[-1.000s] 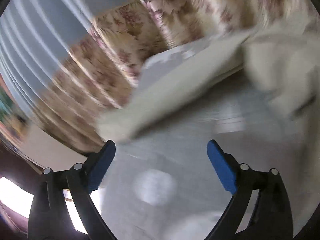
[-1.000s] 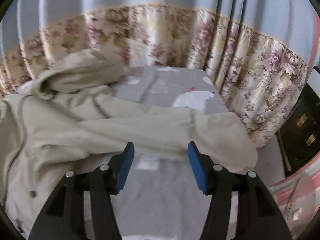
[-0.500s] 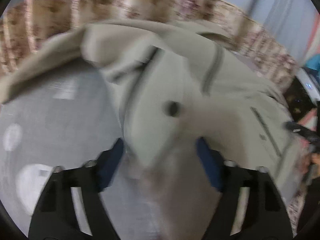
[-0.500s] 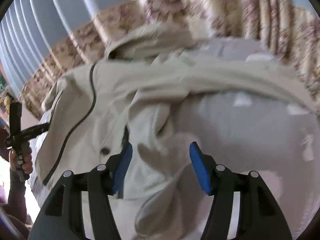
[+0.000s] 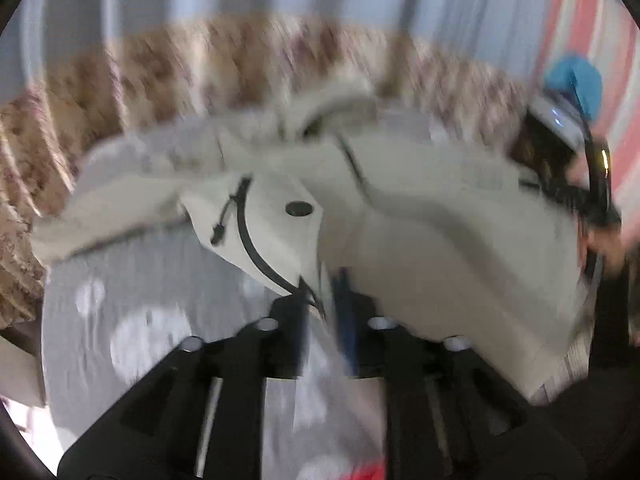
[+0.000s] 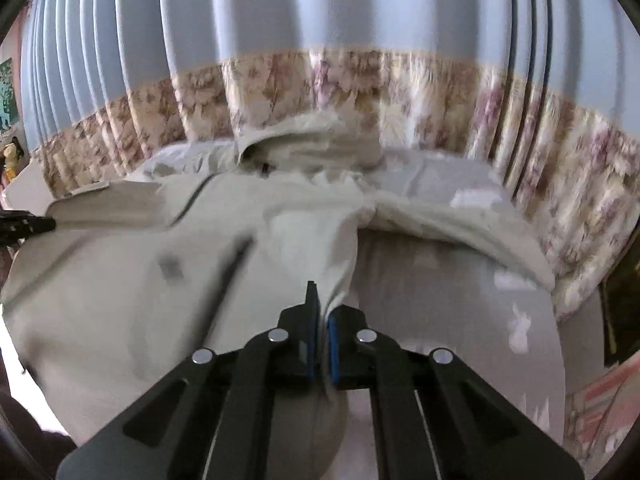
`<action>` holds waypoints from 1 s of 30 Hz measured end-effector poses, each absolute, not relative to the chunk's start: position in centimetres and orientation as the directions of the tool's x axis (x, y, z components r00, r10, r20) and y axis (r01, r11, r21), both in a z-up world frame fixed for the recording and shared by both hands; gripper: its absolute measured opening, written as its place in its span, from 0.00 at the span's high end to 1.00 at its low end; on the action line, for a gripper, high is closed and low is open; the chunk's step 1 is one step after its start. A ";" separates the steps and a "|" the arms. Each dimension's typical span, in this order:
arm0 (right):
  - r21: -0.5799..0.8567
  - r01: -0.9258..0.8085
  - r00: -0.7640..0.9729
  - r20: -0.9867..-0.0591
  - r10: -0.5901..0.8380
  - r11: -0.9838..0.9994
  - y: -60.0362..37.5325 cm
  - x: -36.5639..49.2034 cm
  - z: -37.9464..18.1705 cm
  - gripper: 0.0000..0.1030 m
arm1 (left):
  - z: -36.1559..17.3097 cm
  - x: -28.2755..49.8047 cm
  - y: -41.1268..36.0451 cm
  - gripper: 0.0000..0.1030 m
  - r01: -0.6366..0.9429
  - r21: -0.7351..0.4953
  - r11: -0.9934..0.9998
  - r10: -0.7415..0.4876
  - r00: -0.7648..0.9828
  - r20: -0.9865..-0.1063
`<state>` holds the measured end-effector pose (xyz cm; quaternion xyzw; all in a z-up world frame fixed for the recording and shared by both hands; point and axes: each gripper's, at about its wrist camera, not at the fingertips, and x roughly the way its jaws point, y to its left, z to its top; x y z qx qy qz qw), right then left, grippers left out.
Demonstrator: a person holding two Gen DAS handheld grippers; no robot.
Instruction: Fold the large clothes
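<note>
Right claw: jaws closing, pads pinching a fold of the coat.
Left claw: jaws closing, coat hem between them; blur hides whether the pads press yet.
Coat: beige, spread across the bed, hood at the far end, one sleeve lying out to the right.
Details: dark zip, button, cord toggle near the left claw.
Bed: grey sheet with white shapes.
Behind: floral curtain.
</note>
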<state>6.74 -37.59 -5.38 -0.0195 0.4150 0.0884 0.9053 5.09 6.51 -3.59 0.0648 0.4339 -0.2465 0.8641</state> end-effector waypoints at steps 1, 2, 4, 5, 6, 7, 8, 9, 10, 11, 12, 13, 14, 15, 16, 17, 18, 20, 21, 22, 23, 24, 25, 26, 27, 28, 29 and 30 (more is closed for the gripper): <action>-0.019 -0.151 0.632 -0.771 0.082 0.988 -37.9 6.9 -5.8 0.81 | -4.2 5.0 6.7 0.38 0.449 -0.040 0.893 -0.302 0.529 -0.793; -0.092 -0.103 0.610 -0.792 -0.010 0.990 -38.8 6.9 -6.5 0.76 | -5.8 5.2 7.4 0.27 0.347 0.110 0.931 -0.120 0.578 -0.807; -0.073 -0.020 0.617 -0.786 -0.045 0.997 -41.4 6.9 -6.4 0.55 | -7.9 6.1 9.6 0.17 0.279 0.133 0.951 -0.045 0.551 -0.833; -0.040 0.026 0.631 -0.774 -0.047 0.999 -43.1 7.0 -6.1 0.54 | -8.4 6.5 10.4 0.17 0.255 0.118 0.960 -0.041 0.540 -0.841; -0.008 0.075 0.654 -0.754 -0.055 0.997 -44.9 7.2 -5.5 0.53 | -8.9 7.2 11.7 0.17 0.213 0.113 0.970 -0.020 0.536 -0.844; 0.001 0.109 0.672 -0.737 -0.073 0.994 -46.1 7.6 -5.2 0.52 | -9.1 8.1 12.9 0.16 0.165 0.122 0.979 0.013 0.544 -0.839; -0.004 0.146 0.690 -0.716 -0.105 0.989 -47.1 8.0 -4.9 0.52 | -9.2 9.0 14.0 0.16 0.123 0.129 0.984 0.041 0.551 -0.833; -0.024 0.204 0.711 -0.684 -0.165 0.979 -48.2 8.9 -4.4 0.50 | -9.3 10.0 15.1 0.16 0.078 0.128 0.989 0.064 0.557 -0.828; -0.033 0.241 0.725 -0.659 -0.202 0.970 -49.0 9.6 -4.1 0.45 | -9.3 11.3 16.6 0.15 0.024 0.101 0.995 0.070 0.561 -0.825; -0.035 0.269 0.736 -0.637 -0.229 0.963 -49.7 10.2 -3.8 0.45 | -9.3 12.7 17.8 0.15 -0.021 0.059 0.998 0.061 0.563 -0.824; -0.033 0.297 0.745 -0.617 -0.253 0.954 -50.3 11.2 -3.5 0.44 | -9.2 13.8 19.1 0.15 -0.066 0.020 0.998 0.054 0.565 -0.823; -0.022 0.306 0.749 -0.612 -0.255 0.952 -50.7 12.1 -3.4 0.43 | -9.4 15.4 21.0 0.14 -0.131 -0.020 0.991 0.058 0.565 -0.823; -0.007 0.306 0.752 -0.611 -0.247 0.952 -50.9 12.9 -3.2 0.43 | -9.6 16.7 22.2 0.13 -0.176 -0.053 0.983 0.057 0.563 -0.824; 0.007 0.306 0.757 -0.609 -0.239 0.952 -51.0 13.9 -3.0 0.43 | -9.8 18.0 22.9 0.13 -0.204 -0.072 0.976 0.056 0.560 -0.827; 0.012 0.312 0.758 -0.606 -0.241 0.950 -51.1 14.9 -3.0 0.42 | -10.3 19.5 24.4 0.13 -0.254 -0.095 0.963 0.063 0.550 -0.832; 0.008 0.320 0.755 -0.606 -0.250 0.947 -51.3 15.8 -3.1 0.42 | -11.1 20.9 25.1 0.13 -0.290 -0.112 0.950 0.067 0.542 -0.838; 0.001 0.326 0.753 -0.605 -0.259 0.946 -51.2 16.7 -3.3 0.42 | -11.6 22.2 26.0 0.13 -0.322 -0.124 0.938 0.072 0.535 -0.841; -0.031 0.333 0.746 -0.603 -0.283 0.942 -51.0 18.3 -3.8 0.42 | -12.8 24.4 28.3 0.13 -0.403 -0.123 0.907 0.113 0.512 -0.851; -0.066 0.337 0.734 -0.605 -0.307 0.939 -50.9 19.3 -4.2 0.42 | -13.3 25.2 29.0 0.13 -0.430 -0.127 0.894 0.120 0.502 -0.857; -0.087 0.347 0.725 -0.607 -0.326 0.934 -51.1 19.9 -4.4 0.42 | -14.0 26.4 30.1 0.13 -0.463 -0.133 0.876 0.128 0.490 -0.862; -0.087 0.364 0.714 -0.613 -0.338 0.927 -51.6 20.4 -4.6 0.42 | -14.7 27.5 31.0 0.13 -0.486 -0.145 0.862 0.122 0.476 -0.871; -0.034 0.377 0.707 -0.635 -0.312 0.925 -52.7 20.8 -5.0 0.42 | -15.3 28.4 31.8 0.14 -0.502 -0.156 0.851 0.113 0.464 -0.879; 0.041 0.385 0.703 -0.660 -0.265 0.922 -54.0 21.1 -5.5 0.42 | -16.1 29.3 32.8 0.14 -0.527 -0.182 0.830 0.090 0.449 -0.889; 0.098 0.397 0.703 -0.672 -0.234 0.913 -54.9 21.1 -5.9 0.42 | -16.6 29.8 33.3 0.14 -0.540 -0.204 0.817 0.073 0.448 -0.891; 0.181 0.420 0.704 -0.683 -0.193 0.890 -56.3 20.8 -6.6 0.42 | -16.5 30.1 33.5 0.14 -0.548 -0.206 0.811 0.089 0.464 -0.881; 0.229 0.435 0.703 -0.690 -0.170 0.871 -57.2 20.6 -7.3 0.42 | -16.4 30.7 33.9 0.19 -0.554 -0.209 0.806 0.094 0.468 -0.879; 0.267 0.453 0.698 -0.699 -0.153 0.851 -58.0 20.3 -8.0 0.42 | -16.4 31.2 34.2 0.25 -0.553 -0.232 0.800 0.079 0.480 -0.874; 0.308 0.478 0.694 -0.707 -0.139 0.823 -59.1 19.9 -8.8 0.42 | -16.3 31.6 34.6 0.44 -0.555 -0.255 0.792 0.071 0.498 -0.864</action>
